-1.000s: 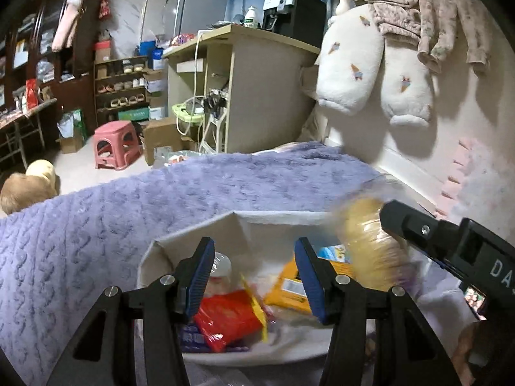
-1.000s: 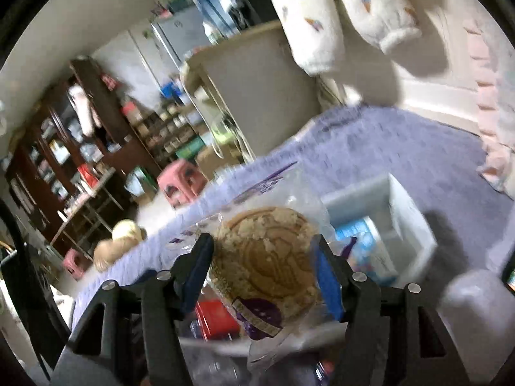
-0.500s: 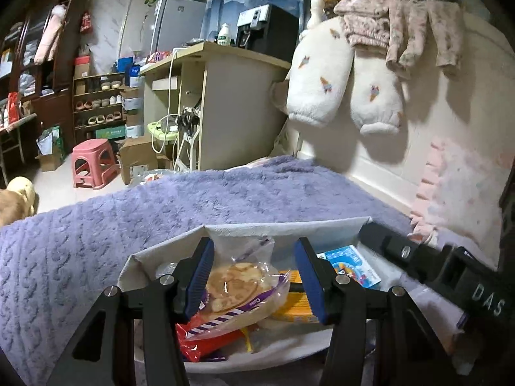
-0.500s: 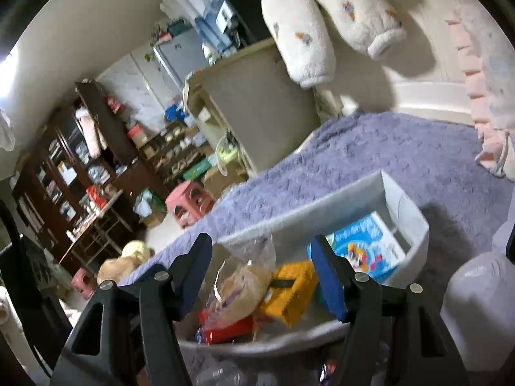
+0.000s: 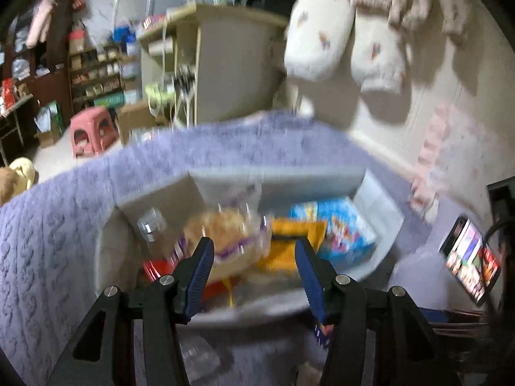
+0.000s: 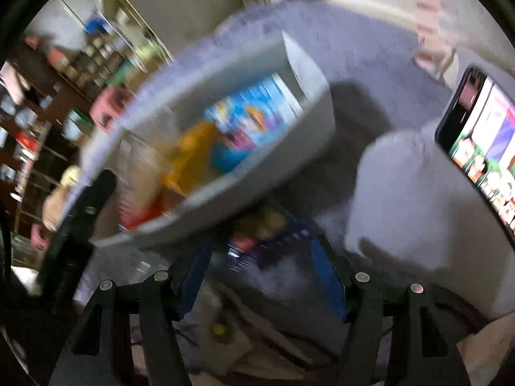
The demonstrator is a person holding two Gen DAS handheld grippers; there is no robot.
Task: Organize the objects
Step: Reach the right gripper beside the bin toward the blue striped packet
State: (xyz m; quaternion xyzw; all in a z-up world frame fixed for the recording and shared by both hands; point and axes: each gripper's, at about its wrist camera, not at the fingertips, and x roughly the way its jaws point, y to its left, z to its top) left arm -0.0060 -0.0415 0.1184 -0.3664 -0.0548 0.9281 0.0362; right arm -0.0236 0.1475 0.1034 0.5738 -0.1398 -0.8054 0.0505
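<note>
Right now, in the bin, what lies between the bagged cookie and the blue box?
An orange packet lies between the bagged cookie and the blue box, seen in the left wrist view.

White bin (image 5: 379, 199) – orange packet (image 5: 289, 244), blue box (image 5: 341, 225) – on lavender cable-knit blanket (image 5: 48, 241).

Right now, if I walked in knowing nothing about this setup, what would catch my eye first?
Probably the white bin sitting on the purple bedspread, stuffed with bright snacks: a bagged pastry on top, an orange packet beside it and a blue box at the bin's right end. After that, the lit phone screen glowing at the far right, and the open left gripper hovering above the bin.
</note>
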